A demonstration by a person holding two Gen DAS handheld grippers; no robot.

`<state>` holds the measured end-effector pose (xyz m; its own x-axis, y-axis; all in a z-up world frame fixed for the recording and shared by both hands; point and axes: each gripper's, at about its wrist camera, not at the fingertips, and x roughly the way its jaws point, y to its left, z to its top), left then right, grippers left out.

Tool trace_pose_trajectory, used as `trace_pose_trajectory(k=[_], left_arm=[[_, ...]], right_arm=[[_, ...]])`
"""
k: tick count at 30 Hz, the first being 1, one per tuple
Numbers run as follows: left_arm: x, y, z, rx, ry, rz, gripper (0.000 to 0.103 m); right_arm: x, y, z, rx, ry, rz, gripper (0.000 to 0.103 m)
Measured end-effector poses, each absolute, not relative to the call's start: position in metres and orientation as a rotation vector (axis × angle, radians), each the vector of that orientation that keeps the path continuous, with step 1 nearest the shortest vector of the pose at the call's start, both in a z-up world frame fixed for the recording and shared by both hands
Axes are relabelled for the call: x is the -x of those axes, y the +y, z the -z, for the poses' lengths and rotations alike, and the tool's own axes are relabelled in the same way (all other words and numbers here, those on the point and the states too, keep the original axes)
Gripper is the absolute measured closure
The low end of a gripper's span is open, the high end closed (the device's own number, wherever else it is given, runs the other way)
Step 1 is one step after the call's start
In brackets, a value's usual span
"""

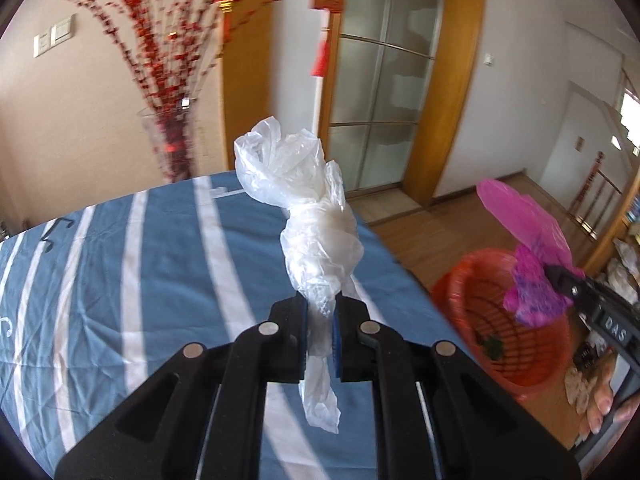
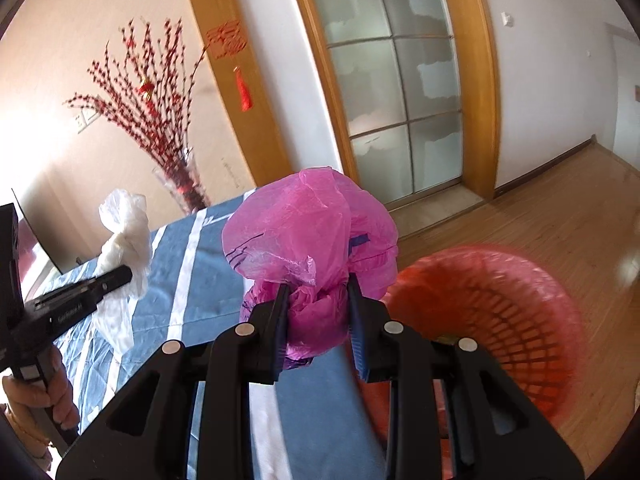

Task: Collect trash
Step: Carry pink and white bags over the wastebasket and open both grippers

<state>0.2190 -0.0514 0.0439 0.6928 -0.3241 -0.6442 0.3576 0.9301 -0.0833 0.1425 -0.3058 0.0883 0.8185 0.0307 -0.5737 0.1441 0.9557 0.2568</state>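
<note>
Spreading under both tools, the table [image 1: 120, 280] wears a blue cloth with white stripes, and wood floor runs beyond its right edge. A vase [image 2: 180, 184] of red twigs stands past its far side.

Down beside that right edge sits the red basket [image 2: 500, 312], a slatted plastic bin that reads as the trash target; something small and dark lies in its bottom, too blurred to name.

The 2 pieces of trash are both off the cloth. The pink bag [image 2: 312, 236] is pinched at its crumpled neck by the right gripper [image 2: 316, 312], its puffed body standing above the pads, near the basket's rim but seemingly not yet over its mouth. The white bag [image 1: 304, 208] is clamped low on its twisted body by the left gripper [image 1: 320, 316], with a loose tail hanging below the jaws, and it hangs over the table, well apart from the basket.

The risks, as I judge them: thin film is light and clingy, so letting go at the rim could drop the pink bag outside or leave it stuck to a pad. The white bag's dangling tail could snag the rim on entry.
</note>
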Motion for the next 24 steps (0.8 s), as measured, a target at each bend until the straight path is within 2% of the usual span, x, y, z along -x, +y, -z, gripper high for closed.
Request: trace_pose_trajectory(k=[24], left_arm=[[-0.17, -0.197, -0.017, -0.093, 0.765, 0.701, 0.092]], right_arm=[[-0.087, -0.396, -0.063, -0.348, 0.583, 0.272, 0.076]])
